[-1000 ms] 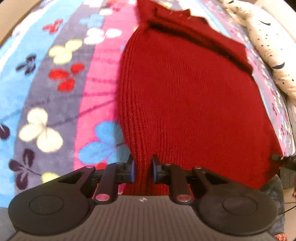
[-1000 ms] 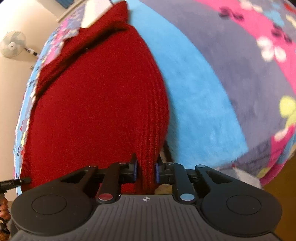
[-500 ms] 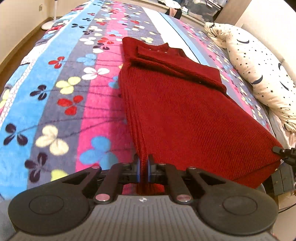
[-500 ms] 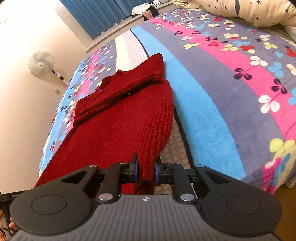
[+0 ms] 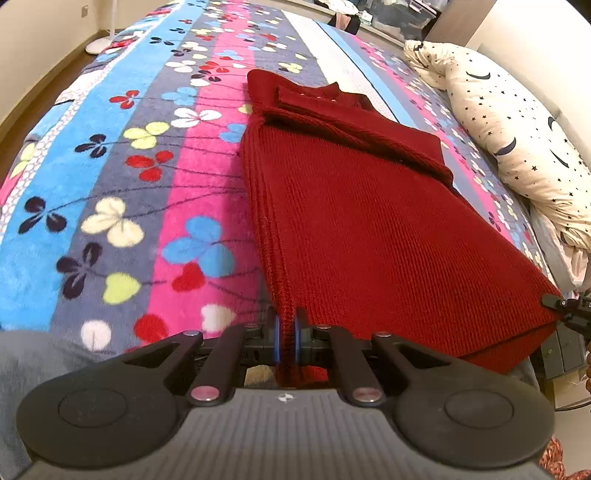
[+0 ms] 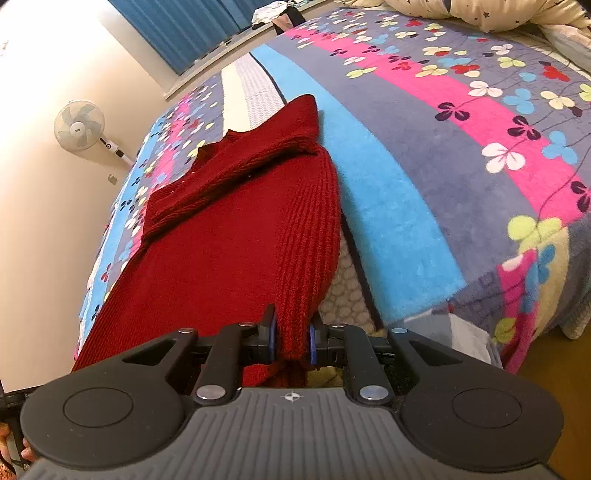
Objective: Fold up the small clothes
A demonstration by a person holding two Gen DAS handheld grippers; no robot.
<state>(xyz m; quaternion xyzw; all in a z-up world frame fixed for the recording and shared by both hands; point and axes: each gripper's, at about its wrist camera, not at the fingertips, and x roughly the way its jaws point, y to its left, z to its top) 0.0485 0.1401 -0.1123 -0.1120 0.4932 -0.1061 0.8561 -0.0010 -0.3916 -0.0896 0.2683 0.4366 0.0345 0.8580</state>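
- The bed, covered by a plush blanket striped in blue, grey, pink and white with clover flowers, fills both views; its near edge runs just under the two grippers.
- A cream pillow printed with stars and moons lies along one side edge of the bed.
- Blue curtains hang at the far wall, and a white standing fan stands beside the bed by a cream wall.
- The dark red ribbed knit sweater lies with its long axis running from the near edge toward the far edge of the bed, collar pointing away and sleeves folded across the chest; its hem is lifted at the near edge.
- The left gripper is clenched on one near hem corner of the sweater.
- The right gripper is clenched on the other near hem corner.
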